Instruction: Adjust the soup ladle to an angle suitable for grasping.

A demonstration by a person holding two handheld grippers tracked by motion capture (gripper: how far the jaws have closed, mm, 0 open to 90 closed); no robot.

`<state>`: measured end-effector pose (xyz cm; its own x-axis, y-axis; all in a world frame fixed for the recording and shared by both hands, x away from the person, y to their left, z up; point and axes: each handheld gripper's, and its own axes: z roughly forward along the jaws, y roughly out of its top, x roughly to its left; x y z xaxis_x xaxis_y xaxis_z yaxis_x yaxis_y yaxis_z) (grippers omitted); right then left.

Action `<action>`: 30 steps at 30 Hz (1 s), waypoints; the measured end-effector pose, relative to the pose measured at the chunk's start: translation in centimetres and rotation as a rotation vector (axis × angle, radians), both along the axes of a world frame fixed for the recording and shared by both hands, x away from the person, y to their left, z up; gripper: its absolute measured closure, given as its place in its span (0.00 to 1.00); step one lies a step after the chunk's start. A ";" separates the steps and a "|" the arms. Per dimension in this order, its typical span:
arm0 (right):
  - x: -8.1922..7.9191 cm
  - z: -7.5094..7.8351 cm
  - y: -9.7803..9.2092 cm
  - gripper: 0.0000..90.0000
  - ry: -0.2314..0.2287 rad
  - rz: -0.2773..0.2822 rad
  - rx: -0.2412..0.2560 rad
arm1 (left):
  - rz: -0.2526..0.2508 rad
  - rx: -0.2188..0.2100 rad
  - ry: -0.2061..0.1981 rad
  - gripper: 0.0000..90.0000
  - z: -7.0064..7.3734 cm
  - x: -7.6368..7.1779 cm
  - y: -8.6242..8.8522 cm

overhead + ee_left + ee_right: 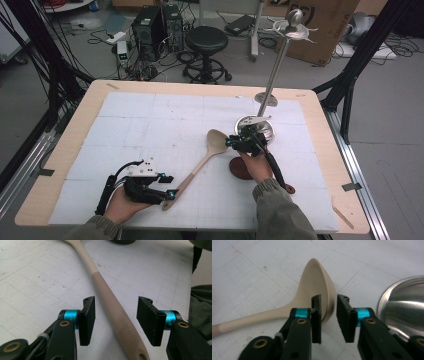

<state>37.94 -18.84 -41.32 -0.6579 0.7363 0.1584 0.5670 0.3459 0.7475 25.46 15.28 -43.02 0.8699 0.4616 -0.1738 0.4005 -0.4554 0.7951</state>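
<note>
Between open left tool [115,320] — spoon handle [112,305]

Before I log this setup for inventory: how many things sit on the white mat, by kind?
Beige spoon: 1
Dark spoon or ladle, brown bowl and black handle: 1
Metal stand with round base: 1
Total: 3

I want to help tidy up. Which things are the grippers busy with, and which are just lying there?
Busy with: beige spoon, left gripper open around its handle, right gripper astride its bowl rim.

Just lying there: steel stand, brown spoon, stool.
</note>
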 end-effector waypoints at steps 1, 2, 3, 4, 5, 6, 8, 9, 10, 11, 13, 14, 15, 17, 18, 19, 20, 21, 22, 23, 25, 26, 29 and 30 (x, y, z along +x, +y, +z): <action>-0.2 0.2 -0.1 0.76 -0.004 0.003 0.007 | 0.001 0.001 0.003 0.55 -0.1 0.0 -0.1; -0.3 0.3 -0.2 0.75 -0.007 0.004 0.010 | -0.001 0.004 0.002 0.55 -0.1 0.0 -0.2; -0.6 0.5 -0.3 0.74 -0.012 0.007 0.017 | -0.003 0.010 0.001 0.55 -0.2 0.0 -0.3; -0.8 0.6 -0.4 0.72 -0.016 0.012 0.025 | -0.005 0.014 0.006 0.54 -0.3 -0.1 -0.4; -1.0 0.8 -0.6 0.70 -0.018 0.019 0.026 | -0.008 0.023 0.009 0.54 -0.5 -0.1 -0.6; -1.3 0.9 -0.7 0.68 -0.023 0.024 0.024 | -0.010 0.033 0.009 0.54 -0.6 -0.1 -0.7; -2.0 1.3 -1.1 0.67 -0.036 0.037 0.033 | -0.014 0.033 0.018 0.54 -0.8 -0.1 -0.9; -2.4 1.4 -1.3 0.66 -0.044 0.042 0.039 | -0.014 0.036 0.018 0.54 -0.9 -0.1 -1.0; -2.7 1.6 -1.6 0.64 -0.048 0.045 0.044 | -0.011 0.040 0.017 0.54 -0.9 -0.1 -1.2; -3.1 1.7 -1.8 0.62 -0.050 0.049 0.048 | -0.010 0.042 0.020 0.53 -1.0 -0.2 -1.3; -3.8 1.9 -2.2 0.60 -0.054 0.056 0.051 | -0.012 0.062 0.017 0.53 -1.2 -0.2 -1.7; -4.1 1.9 -2.3 0.59 -0.053 0.063 0.048 | -0.016 0.073 0.013 0.53 -1.3 -0.3 -1.9; -4.4 2.0 -2.4 0.58 -0.054 0.070 0.042 | -0.019 0.083 0.009 0.52 -1.5 -0.4 -2.2; -5.1 2.0 -2.7 0.58 -0.069 0.079 0.043 | -0.019 0.109 -0.018 0.51 -1.6 -0.7 -2.6; -5.5 1.9 -2.8 0.57 -0.072 0.086 0.052 | -0.013 0.117 -0.027 0.52 -1.6 -0.8 -2.7; -5.8 1.8 -2.9 0.57 -0.072 0.087 0.056 | -0.006 0.125 -0.039 0.53 -1.7 -0.9 -2.8; -6.0 1.6 -3.0 0.57 -0.071 0.088 0.061 | 0.004 0.133 -0.048 0.55 -1.6 -0.9 -2.8; -6.2 1.4 -3.2 0.56 -0.071 0.090 0.063 | 0.014 0.133 -0.050 0.59 -1.6 -0.9 -2.8; -6.3 1.3 -3.2 0.56 -0.064 0.090 0.059 | 0.023 0.138 -0.045 0.63 -1.6 -0.9 -2.8; -6.4 1.0 -3.3 0.55 -0.069 0.091 0.062 | 0.029 0.137 -0.039 0.63 -1.5 -0.8 -2.8; -6.5 0.8 -3.4 0.55 -0.065 0.091 0.064 | 0.036 0.143 -0.034 0.65 -1.5 -0.8 -2.8; -6.5 0.8 -3.4 0.55 -0.063 0.091 0.064 | 0.038 0.144 -0.029 0.65 -1.4 -0.8 -2.8; -6.6 0.9 -3.4 0.55 -0.075 0.093 0.065 | 0.046 0.144 -0.017 0.66 -1.3 -0.6 -2.6; -6.6 0.9 -3.4 0.55 -0.076 0.094 0.065 | 0.051 0.148 -0.020 0.67 -1.2 -0.6 -2.5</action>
<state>31.33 -22.21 -40.39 -0.7357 0.6603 0.1509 0.4750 0.3441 0.8099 24.88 12.77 -44.26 0.8473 0.5245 -0.0834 0.4108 -0.5478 0.7287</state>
